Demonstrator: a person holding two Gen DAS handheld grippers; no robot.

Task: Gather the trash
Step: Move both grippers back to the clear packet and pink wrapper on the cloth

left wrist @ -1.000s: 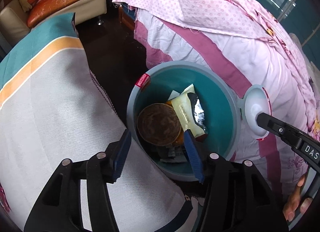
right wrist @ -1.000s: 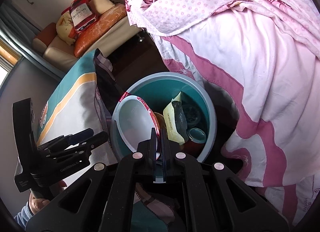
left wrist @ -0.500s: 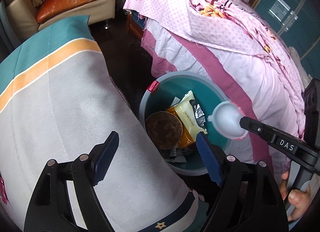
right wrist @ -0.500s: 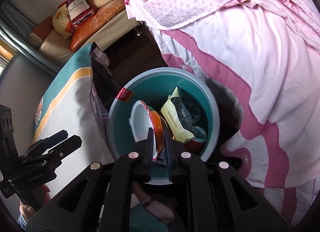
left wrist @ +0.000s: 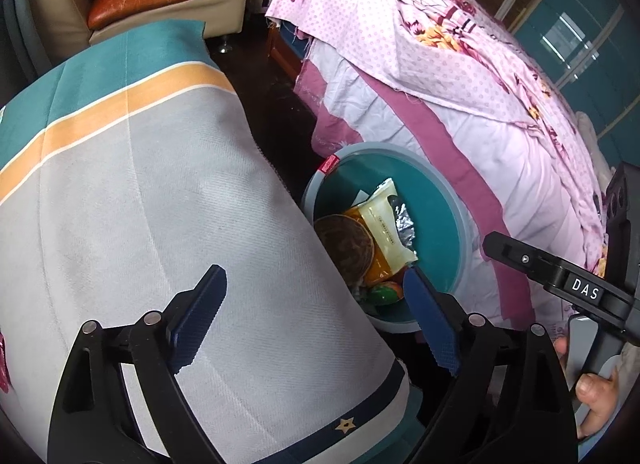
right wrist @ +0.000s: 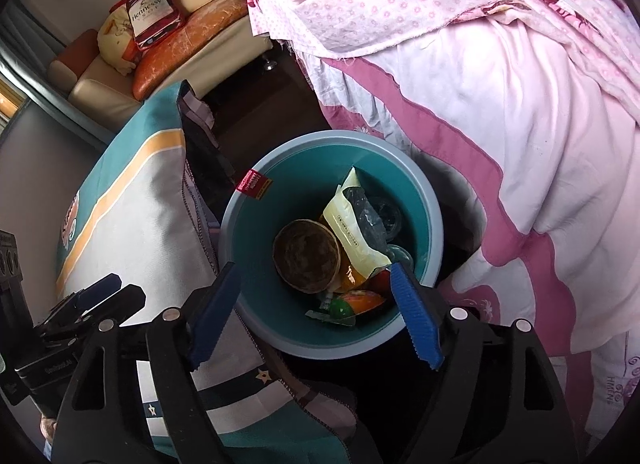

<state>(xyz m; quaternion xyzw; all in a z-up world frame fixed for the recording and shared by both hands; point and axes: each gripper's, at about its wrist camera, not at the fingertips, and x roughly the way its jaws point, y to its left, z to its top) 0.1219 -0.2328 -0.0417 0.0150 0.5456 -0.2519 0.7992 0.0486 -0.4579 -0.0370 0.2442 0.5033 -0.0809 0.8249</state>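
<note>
Fingers first: your right gripper (right wrist: pixel 316 306) has its blue ridged pads spread wide and the jaws are opening, with nothing pinched between them; through the gap you look straight down into the round teal plastic bin with a pale grey-blue rim (right wrist: pixel 434 224). Your left gripper (left wrist: pixel 316 312) is likewise parted and opening, empty, its left pad over the grey woven cloth with teal and orange stripes (left wrist: pixel 120 184) and its right pad at the bin's near edge.

Contents of the bin, right wrist view, reading clock-wise about the bin's centre:
- round brown paper bowl, mouth up (right wrist: pixel 307 257), at about 8 o'clock, lying against the other trash.
- pale yellow snack wrapper with a torn silver lining (right wrist: pixel 356 232), from 12 to 4 o'clock, propped on end and leaning over the bowl's right side.
- small orange and green wrapper (right wrist: pixel 354 302) at 6 o'clock, near the bin wall closest to you.
- clear plastic items at 3 o'clock, partly hidden behind the wrapper; kind not legible.
- red printed label (right wrist: pixel 253 184) stuck over the rim at 10 o'clock.

Surroundings: the bin stands on dark floor between the striped cloth at its 9 o'clock and the pink-and-white bedspread with magenta border (right wrist: pixel 520 104) at its 3 o'clock. Cream sofa with orange cushions (right wrist: pixel 192 36) at 11 o'clock, well apart.

In the left wrist view your right gripper's black body reads at 3 o'clock, a hand (left wrist: pixel 596 396) beneath it.
</note>
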